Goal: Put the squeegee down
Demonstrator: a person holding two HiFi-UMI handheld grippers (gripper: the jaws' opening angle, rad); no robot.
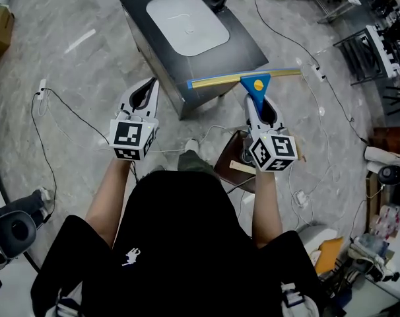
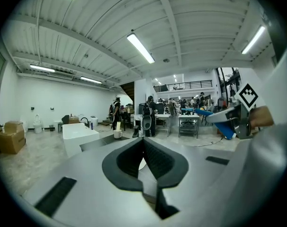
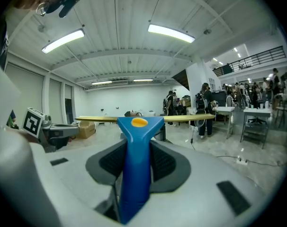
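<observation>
Head view: left hand-held gripper (image 1: pixel 146 91), carried just short of the black worktop with white inset basin (image 1: pixel 245 43). Right hand-held gripper (image 1: pixel 258 105) clamped on the blue-handled squeegee with yellow blade (image 1: pixel 253 80), held in the air at the worktop's near edge, blade crosswise.

Left gripper view: dark pads closed together, nothing between them.

Right gripper view: blue handle pinched between both pads, blade level beyond the tips.

Progress, by judgement: nothing completed. Squeegee not yet resting on any surface; lowering and release outstanding.

A big industrial workshop hall: strip lights (image 2: pixel 140 48), ribbed roof (image 2: pixel 86 13), worktables (image 2: pixel 188 118), floor cables (image 1: pixel 337 104)
</observation>
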